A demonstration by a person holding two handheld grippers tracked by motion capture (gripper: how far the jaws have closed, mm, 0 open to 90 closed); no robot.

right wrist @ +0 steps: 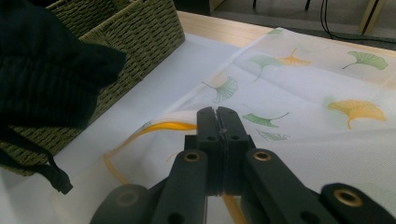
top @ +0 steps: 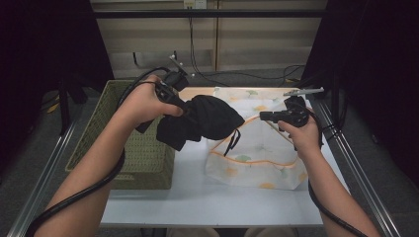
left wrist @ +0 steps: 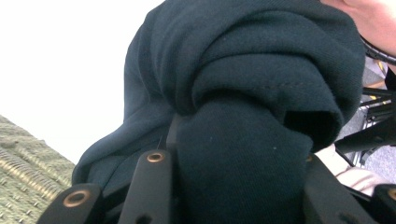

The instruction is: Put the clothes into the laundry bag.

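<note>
Woven and olive-green, the basket [top: 143,163] sits at the table's left. The left gripper [top: 185,109] clamps a bunched black garment [top: 205,121] above the mesh laundry bag [top: 257,158] (ginkgo-leaf print), whose orange-edged rim [right wrist: 168,125] the right gripper [right wrist: 218,122] pinches, jaws pressed together.

White-topped table [top: 207,202], woven basket [top: 143,158] at left, leaf-print mesh bag [top: 257,158], apparently flat

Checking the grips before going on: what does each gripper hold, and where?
Left gripper: bunched dark garment, gripped mid-bundle. Right gripper: mesh bag, at its orange-trimmed opening edge.
</note>
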